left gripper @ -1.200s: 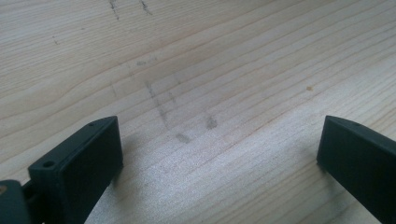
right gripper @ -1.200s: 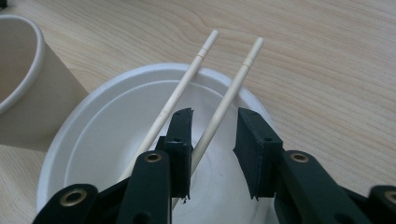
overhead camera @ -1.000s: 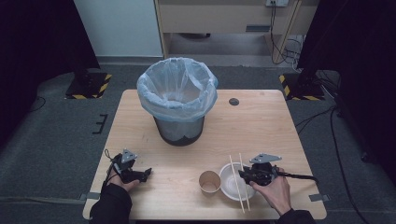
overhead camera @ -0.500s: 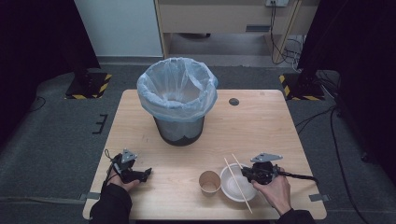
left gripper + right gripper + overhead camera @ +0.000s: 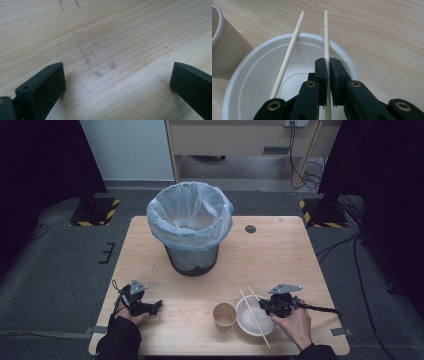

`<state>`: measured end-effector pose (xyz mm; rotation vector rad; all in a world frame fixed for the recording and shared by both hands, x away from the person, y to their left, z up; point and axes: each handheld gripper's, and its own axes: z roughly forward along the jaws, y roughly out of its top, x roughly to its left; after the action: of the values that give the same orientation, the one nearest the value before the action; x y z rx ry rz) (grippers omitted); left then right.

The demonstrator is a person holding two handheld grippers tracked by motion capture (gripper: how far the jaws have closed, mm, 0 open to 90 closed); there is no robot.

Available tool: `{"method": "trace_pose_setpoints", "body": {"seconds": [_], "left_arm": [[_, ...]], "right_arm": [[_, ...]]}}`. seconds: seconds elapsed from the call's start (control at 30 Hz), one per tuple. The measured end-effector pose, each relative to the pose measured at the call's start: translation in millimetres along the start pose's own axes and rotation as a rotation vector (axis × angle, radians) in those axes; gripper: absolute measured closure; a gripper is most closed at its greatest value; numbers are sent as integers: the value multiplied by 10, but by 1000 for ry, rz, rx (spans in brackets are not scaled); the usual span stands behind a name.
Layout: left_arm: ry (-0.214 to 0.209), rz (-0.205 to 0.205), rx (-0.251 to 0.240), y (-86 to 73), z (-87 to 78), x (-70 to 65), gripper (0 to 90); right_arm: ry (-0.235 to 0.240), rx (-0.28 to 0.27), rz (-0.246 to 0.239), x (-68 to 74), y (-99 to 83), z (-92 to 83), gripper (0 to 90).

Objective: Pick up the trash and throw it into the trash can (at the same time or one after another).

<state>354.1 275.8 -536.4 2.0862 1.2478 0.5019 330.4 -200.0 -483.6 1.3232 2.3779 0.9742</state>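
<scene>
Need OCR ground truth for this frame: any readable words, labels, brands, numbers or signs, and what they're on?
None readable. The paper cup, white bowl, chopsticks and bin liner are plain. The yellow-black hazard stripes on the floor carry no text.

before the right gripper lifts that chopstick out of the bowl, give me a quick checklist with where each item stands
1. Right gripper shut on one chopstick: ok; its jaws have just closed and the stick sits between the pads.
2. Second chopstick free of the jaws: ok, it lies apart across the white bowl.
3. Second stick staying put on the lift: cannot tell; the two look to cross near the bowl in the high view.
4. Paper cup clear of the lift path: ok, it stands beside the bowl on the far side from the gripper.
5. Bin open, bag spread over the rim: ok.
6. Left gripper open, nothing between its jaws: ok.
</scene>
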Motion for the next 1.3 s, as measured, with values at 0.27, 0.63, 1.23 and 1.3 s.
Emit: {"method": "trace_pose_setpoints", "body": {"seconds": [0.27, 0.63, 1.23, 1.3], "left_arm": [[0, 0, 0, 0, 0, 0, 0], [1, 0, 0, 0, 0, 0, 0], [1, 0, 0, 0, 0, -1, 0], [1, 0, -1, 0, 1, -1, 0]], "right_arm": [[35, -63, 33, -26, 39, -86, 858], [91, -235, 89, -161, 148, -304, 858], [141, -452, 129, -276, 324, -571, 857], [147, -484, 132, -312, 368, -629, 857]]}}
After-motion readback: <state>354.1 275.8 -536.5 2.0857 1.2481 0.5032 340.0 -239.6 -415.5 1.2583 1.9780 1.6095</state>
